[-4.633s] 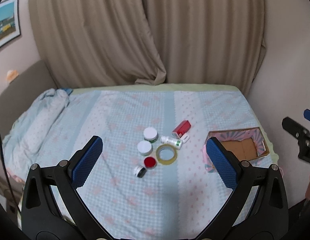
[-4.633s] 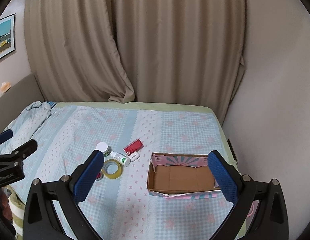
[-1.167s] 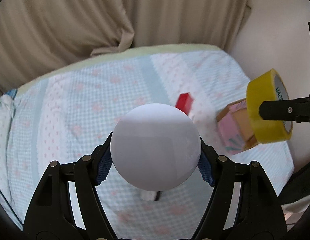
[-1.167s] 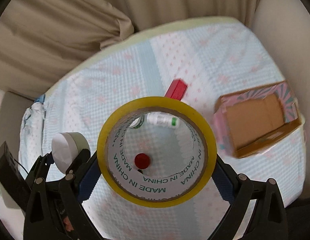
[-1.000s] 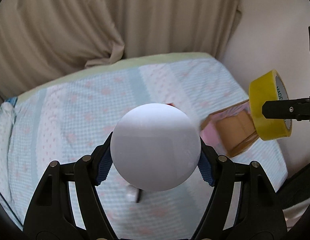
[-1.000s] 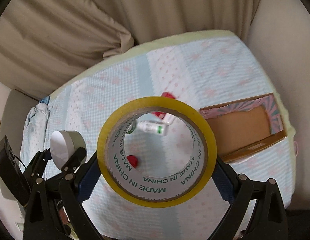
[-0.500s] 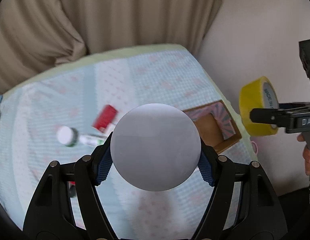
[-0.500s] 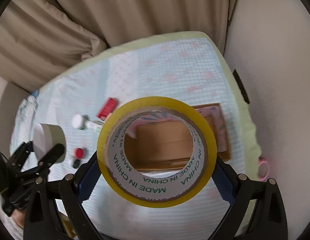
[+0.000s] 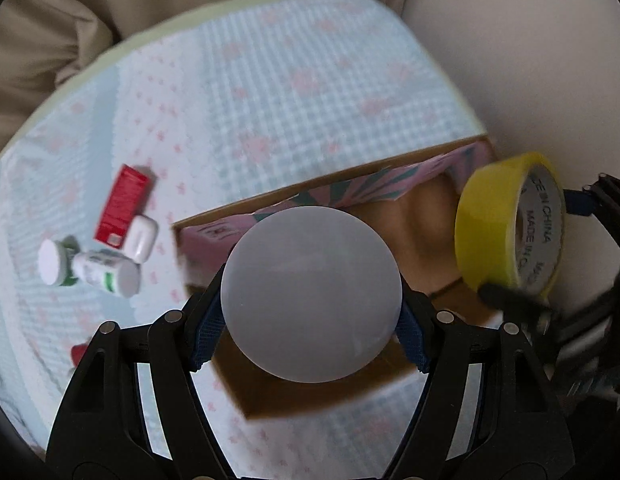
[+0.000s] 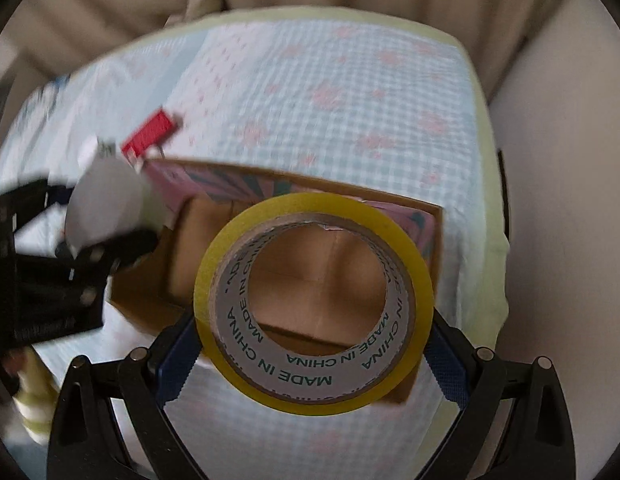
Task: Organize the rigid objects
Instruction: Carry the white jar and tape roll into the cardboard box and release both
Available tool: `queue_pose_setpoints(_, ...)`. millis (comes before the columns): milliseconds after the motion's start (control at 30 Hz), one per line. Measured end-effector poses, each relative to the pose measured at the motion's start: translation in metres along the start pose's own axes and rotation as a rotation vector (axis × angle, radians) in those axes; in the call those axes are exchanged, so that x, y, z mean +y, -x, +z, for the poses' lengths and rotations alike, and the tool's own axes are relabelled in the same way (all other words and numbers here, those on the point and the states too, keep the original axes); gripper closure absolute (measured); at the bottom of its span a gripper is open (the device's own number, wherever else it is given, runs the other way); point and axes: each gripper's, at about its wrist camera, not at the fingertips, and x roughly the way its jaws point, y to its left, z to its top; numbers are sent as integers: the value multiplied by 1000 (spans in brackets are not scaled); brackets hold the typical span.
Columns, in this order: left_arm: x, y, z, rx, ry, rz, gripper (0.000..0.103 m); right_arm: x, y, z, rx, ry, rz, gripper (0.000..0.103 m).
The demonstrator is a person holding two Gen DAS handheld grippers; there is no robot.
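Left wrist view: left tool [image 9: 312, 300] clamps a white round jar [image 9: 311, 294], lid facing camera, above the open cardboard box [image 9: 293, 396] on the bed [image 9: 289, 80]. Red box [image 9: 123, 204], white case [image 9: 141, 238] and two white bottles [image 9: 89, 268] lie left of the box. Tape roll [image 9: 510, 226] hangs at right.

Right wrist view: right tool [image 10: 314, 340] grips the yellow tape roll [image 10: 314, 304] by its sides, over the box [image 10: 430, 240]; box floor shows through the core. Left tool with jar [image 10: 101, 208] at the box's left edge.

A home bedroom: a bed [image 9: 310, 80] under a blue checked sheet with pink flowers, beige curtains [image 9: 49, 40] behind it.
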Motion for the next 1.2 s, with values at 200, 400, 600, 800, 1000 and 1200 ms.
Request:
queue_pose_setpoints(200, 6, -71, 8, 122, -20, 19, 34, 7, -57, -4, 44, 131, -15, 6)
queue_pose_setpoints(400, 2, -100, 0, 176, -52, 21, 34, -4, -81, -8, 66, 90, 41, 6)
queue_pose_setpoints(600, -3, -97, 10, 163, -66, 9, 3, -9, -90, -7, 88, 64, 34, 5)
queue_pose_setpoints(800, -9, -91, 10, 126, -73, 5, 0, -23, -85, -16, 83, -3, 26, 1)
queue_pose_setpoints(1000, -9, -87, 18, 107, -71, 7, 0, -20, -73, -27, 31, 33, 9, 1)
queue_pose_setpoints(1200, -8, -69, 22, 87, -81, 17, 0, -23, -62, -31, 11, -7, 22, 1)
